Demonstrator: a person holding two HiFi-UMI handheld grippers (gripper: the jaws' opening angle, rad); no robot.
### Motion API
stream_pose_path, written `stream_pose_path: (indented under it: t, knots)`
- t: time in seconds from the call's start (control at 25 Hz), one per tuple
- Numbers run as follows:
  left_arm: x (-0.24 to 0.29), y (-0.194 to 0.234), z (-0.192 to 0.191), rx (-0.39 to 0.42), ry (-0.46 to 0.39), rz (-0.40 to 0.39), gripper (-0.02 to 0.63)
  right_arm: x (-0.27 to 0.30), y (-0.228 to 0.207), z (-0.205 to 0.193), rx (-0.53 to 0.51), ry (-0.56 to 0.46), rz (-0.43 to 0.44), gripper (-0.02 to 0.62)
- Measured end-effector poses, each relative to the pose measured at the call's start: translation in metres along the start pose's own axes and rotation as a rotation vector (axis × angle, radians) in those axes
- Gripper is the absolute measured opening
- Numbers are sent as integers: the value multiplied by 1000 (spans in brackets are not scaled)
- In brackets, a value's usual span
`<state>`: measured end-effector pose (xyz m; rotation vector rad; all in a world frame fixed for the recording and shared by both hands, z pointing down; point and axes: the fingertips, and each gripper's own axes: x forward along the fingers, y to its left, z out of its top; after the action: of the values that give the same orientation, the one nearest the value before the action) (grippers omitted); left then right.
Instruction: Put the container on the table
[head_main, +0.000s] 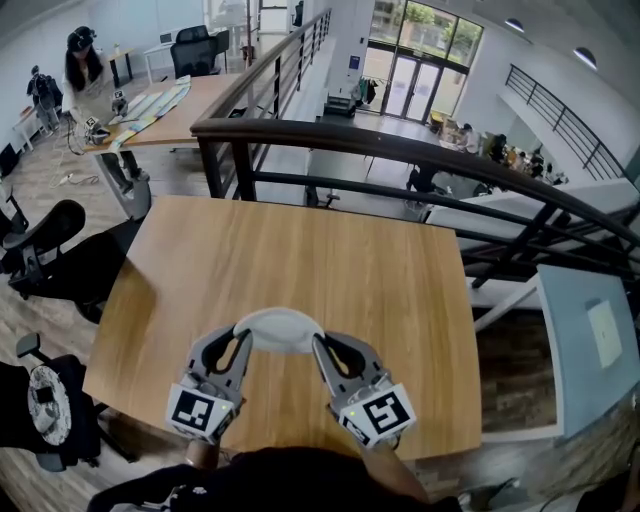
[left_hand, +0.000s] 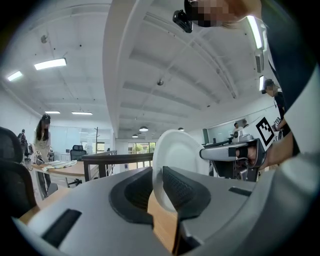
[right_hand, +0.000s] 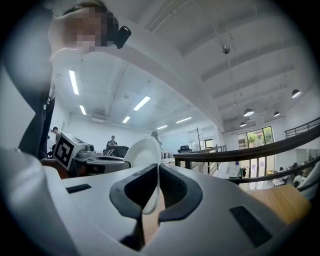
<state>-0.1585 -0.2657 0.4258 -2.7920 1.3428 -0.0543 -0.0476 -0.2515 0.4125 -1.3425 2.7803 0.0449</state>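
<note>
A shallow white container (head_main: 279, 330) hangs low over the near part of the wooden table (head_main: 300, 240), held by its rim from both sides. My left gripper (head_main: 242, 338) is shut on its left rim and my right gripper (head_main: 321, 344) on its right rim. In the left gripper view the container (left_hand: 176, 149) stands on edge between the dark pads (left_hand: 181, 189), and the right gripper (left_hand: 234, 152) shows beyond it. The right gripper view has the container (right_hand: 144, 152) pinched thinly in the jaws, with the left gripper (right_hand: 92, 161) behind. Whether the container touches the table is hidden.
A dark metal railing (head_main: 400, 150) runs just behind the table's far edge. Black office chairs (head_main: 50, 240) stand on the floor at the left. A pale blue-grey table (head_main: 590, 340) lies to the right. A person (head_main: 82, 62) stands by a far desk at upper left.
</note>
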Motion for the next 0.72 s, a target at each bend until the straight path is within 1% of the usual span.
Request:
stream_pose_path:
  t: [0.16, 0.32, 0.52, 0.72]
  knots:
    - [6, 10, -8, -18, 15, 16, 51, 12, -5, -9, 14, 41, 8, 21]
    - [13, 14, -19, -34, 32, 17, 51, 20, -12, -24, 6, 96, 22, 21]
    - [17, 16, -30, -67, 26, -17, 51, 25, -18, -48, 55, 160, 19, 23]
    - [21, 21, -46, -64, 68, -21, 51, 29, -19, -61, 80, 184, 17, 23]
